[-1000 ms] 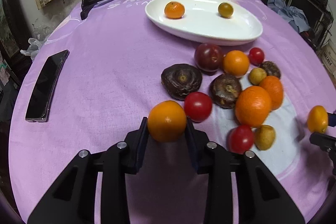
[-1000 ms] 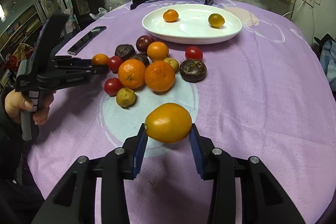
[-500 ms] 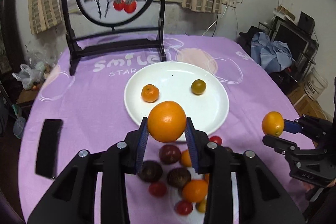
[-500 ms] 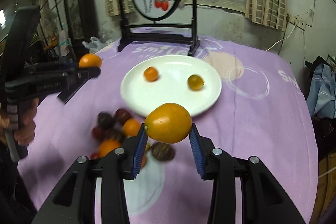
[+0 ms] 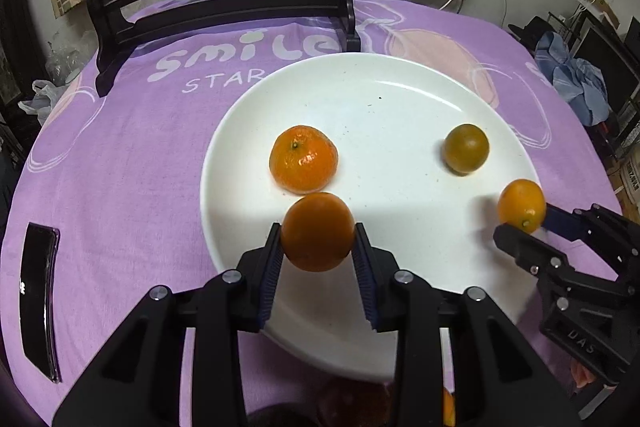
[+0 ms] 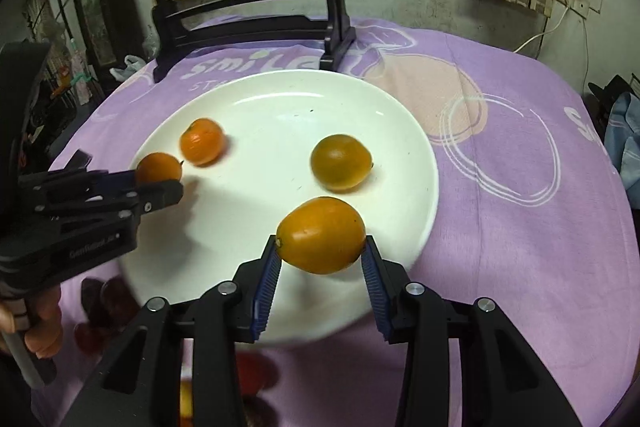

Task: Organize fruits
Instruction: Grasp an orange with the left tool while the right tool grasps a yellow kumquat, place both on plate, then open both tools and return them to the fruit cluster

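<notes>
Left gripper (image 5: 318,245) is clamped on a round orange (image 5: 317,231), held over the near-left part of the white plate (image 5: 360,79), just short of the tangerine (image 5: 303,159) lying there. I'd lower until it nearly touches before opening, so it won't roll into its neighbour. Right gripper (image 6: 320,259) pinches an oval yellow-orange fruit (image 6: 321,235) over the near-right rim, close to the greenish fruit (image 6: 340,162); I'd move further in before release.
</notes>
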A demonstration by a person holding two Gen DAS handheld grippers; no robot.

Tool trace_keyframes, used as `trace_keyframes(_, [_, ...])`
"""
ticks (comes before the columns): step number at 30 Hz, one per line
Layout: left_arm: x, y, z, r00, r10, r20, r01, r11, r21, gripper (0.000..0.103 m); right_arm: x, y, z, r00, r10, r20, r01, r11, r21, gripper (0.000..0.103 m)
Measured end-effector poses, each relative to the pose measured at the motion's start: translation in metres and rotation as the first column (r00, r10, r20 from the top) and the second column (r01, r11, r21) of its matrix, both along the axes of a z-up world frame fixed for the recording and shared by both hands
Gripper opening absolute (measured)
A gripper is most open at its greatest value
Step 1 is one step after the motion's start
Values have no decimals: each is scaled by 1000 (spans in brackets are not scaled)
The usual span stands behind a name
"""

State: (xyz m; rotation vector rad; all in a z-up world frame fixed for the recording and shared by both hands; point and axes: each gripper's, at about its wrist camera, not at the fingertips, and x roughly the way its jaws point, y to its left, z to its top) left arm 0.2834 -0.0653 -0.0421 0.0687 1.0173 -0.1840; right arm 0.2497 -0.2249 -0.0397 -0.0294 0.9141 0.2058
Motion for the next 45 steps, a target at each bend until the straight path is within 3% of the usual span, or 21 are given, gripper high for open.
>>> trace_keyframes(1, [1,0,1,1000,0,2,0,1000,1,34,2,-3,0,1000,-11,16,11,1000,6,52])
trace_keyframes(3, [3,-2,1,1000,-2,6,2,1000,-6,36,2,-8,3,997,-40,62,39,999,20,59])
trace_keyframes(5, [2,-3,4,1000,-5,30,5,1000,-7,57,1,-12,6,997,-45,64,42,998,35,59])
trace_keyframes(7, [-2,-2,10,998,6,57,-6,1000,7,65,-2,-16,9,997,-53,59,50,998,48,59])
trace_keyframes(13, [-24,11,30,994,18,106,-18,1000,-1,76,-30,-27,17,997,-42,63,37,995,90,65])
trace_keyframes(25, [-121,30,42,993,-17,119,19,1000,-18,80,-123,-33,30,996,-20,88,13,997,77,72])
trace_keyframes(32, [-176,32,35,991,-68,113,69,998,-6,81,-171,-30,29,996,-8,87,3,998,60,72])
trace_keyframes(45, [-224,39,5,993,-100,62,100,995,2,81,-224,-25,12,999,22,48,-26,996,86,72])
